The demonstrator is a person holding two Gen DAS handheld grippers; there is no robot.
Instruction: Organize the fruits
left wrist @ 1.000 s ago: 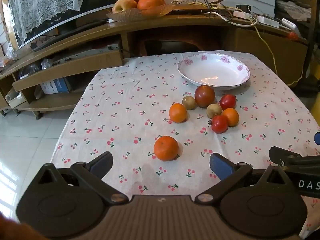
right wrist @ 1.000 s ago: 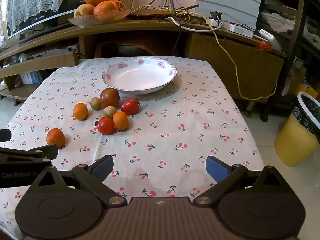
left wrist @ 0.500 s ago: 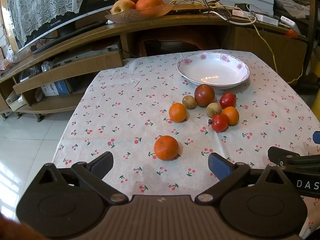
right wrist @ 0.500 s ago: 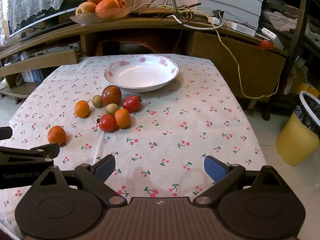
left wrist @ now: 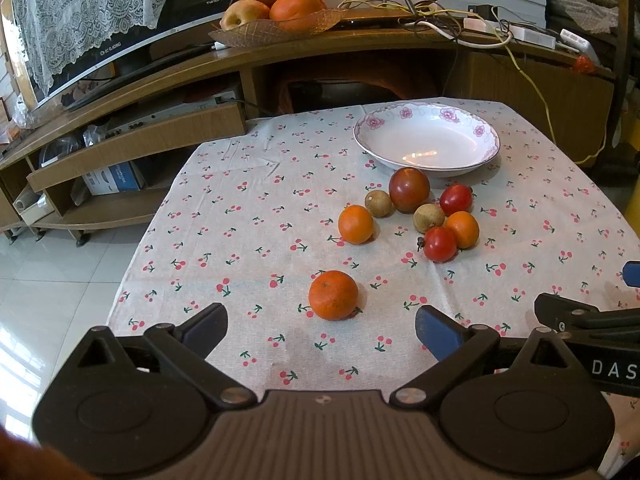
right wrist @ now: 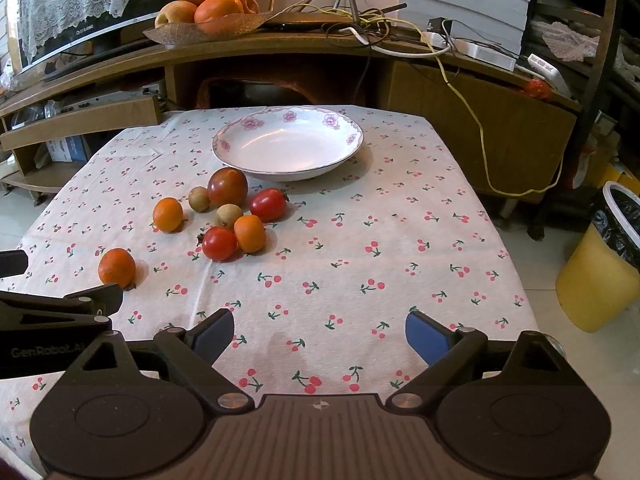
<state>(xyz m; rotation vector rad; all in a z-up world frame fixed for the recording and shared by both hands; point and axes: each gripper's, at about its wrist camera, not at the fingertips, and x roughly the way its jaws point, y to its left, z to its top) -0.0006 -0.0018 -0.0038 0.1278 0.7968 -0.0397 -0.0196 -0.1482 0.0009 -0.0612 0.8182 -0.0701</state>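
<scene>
A white flowered bowl (left wrist: 426, 148) (right wrist: 288, 149) stands empty at the far side of the cherry-print tablecloth (left wrist: 256, 220). In front of it lies a cluster of fruit: a dark red tomato (left wrist: 409, 189), two brown longans, two red tomatoes (left wrist: 440, 244) and a small orange (left wrist: 463, 229). Another orange (left wrist: 356, 224) lies left of the cluster. A larger orange (left wrist: 333, 295) (right wrist: 117, 267) lies nearest, just ahead of my left gripper (left wrist: 321, 326), which is open and empty. My right gripper (right wrist: 319, 332) is open over bare cloth, right of the fruit.
Behind the table runs a wooden TV stand (left wrist: 200, 76) with a fruit dish (left wrist: 276, 26), cables and a power strip. A yellow bin (right wrist: 604, 268) stands on the floor at the right. The tablecloth drops off at the left and right edges.
Both grippers have eased slightly forward toward the fruit. Both stay open and the fruit has not moved.
</scene>
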